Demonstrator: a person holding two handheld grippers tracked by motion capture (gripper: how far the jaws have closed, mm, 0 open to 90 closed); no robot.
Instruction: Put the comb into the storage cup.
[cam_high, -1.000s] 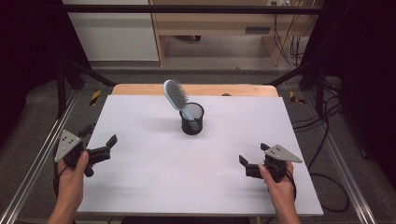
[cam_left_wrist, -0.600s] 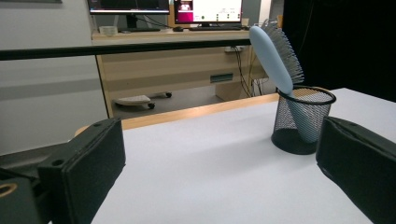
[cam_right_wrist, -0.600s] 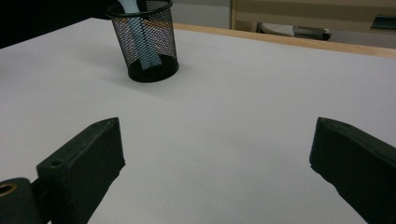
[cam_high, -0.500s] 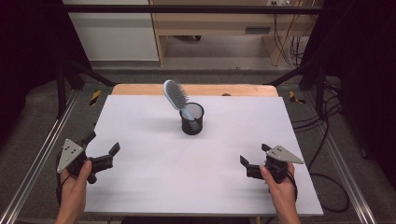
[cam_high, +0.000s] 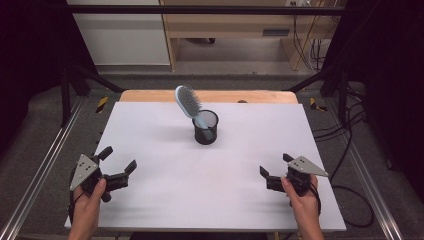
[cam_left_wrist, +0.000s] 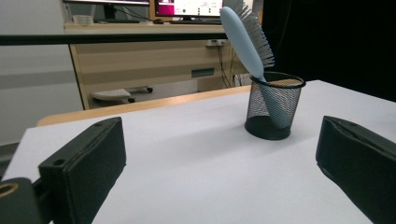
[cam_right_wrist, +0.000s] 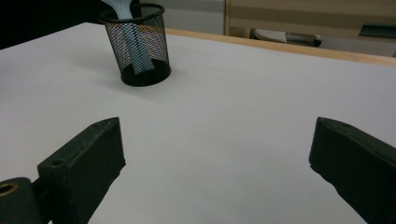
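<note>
— Where was the pale blue plastic hairbrush (cam_high: 189, 104)?
— Stood handle-down in the black wire-mesh cup (cam_high: 205, 128), near the middle of the white worktop (cam_high: 150, 210) toward its far edge; leaned left on the rim, bristle head too tall to sit inside.
— And the claws?
— Left claw (cam_high: 118, 167) near the front left corner, right claw (cam_high: 274, 173) near the front right corner: both spread wide, gripping nothing, well apart from the cup. Probably parked there, leaving the cup unobstructed.

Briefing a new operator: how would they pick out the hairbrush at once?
Look to the white table, far middle, where a black mesh cup stands alone. The hairbrush stands handle-down in it, leaning left: pale blue, with bristles on its head.
</note>
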